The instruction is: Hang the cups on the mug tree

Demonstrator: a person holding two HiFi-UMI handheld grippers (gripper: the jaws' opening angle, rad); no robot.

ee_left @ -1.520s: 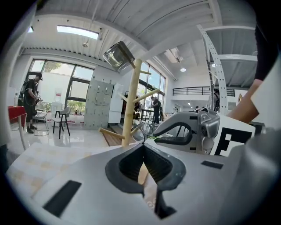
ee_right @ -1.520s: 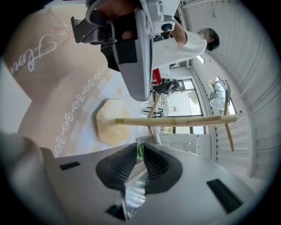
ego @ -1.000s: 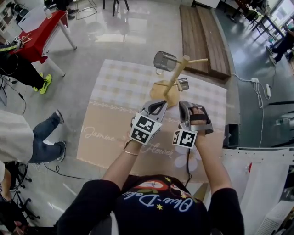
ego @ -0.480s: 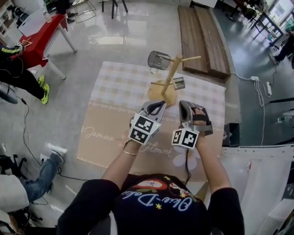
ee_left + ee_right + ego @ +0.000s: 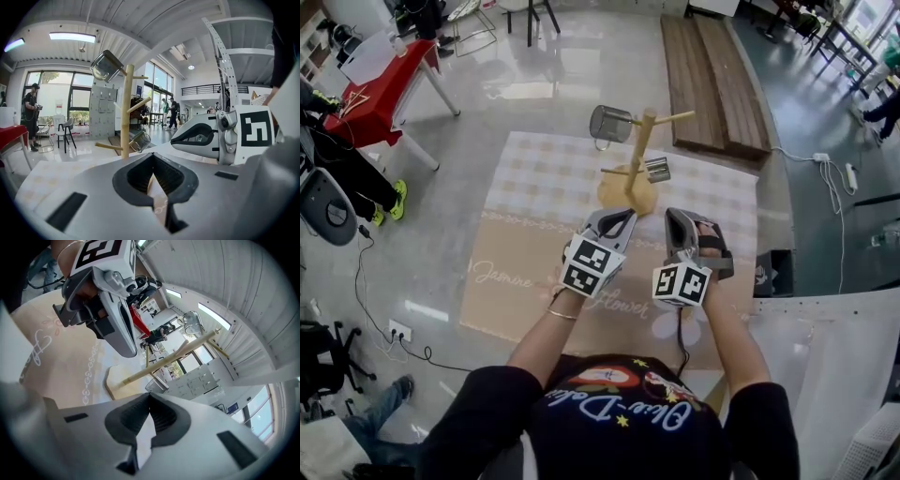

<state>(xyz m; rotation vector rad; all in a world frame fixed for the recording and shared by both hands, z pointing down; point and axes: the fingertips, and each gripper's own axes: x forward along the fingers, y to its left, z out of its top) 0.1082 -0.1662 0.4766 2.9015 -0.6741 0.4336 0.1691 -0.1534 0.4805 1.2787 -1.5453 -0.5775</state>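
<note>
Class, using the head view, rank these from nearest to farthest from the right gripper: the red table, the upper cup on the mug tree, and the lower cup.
1. Lower cup: on the mug tree's low right peg, just ahead of the right gripper.
2. Upper cup: on the high left peg, farther back.
3. Red table: far left, across the floor.

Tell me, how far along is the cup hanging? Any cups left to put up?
Done: two cups hang on the mug tree, the upper cup on a high peg and the lower cup on a low peg. In hand: nothing; the left gripper and the right gripper are both shut and empty, short of the tree. Left: no loose cup shows on the mat, so the job looks finished.
</note>
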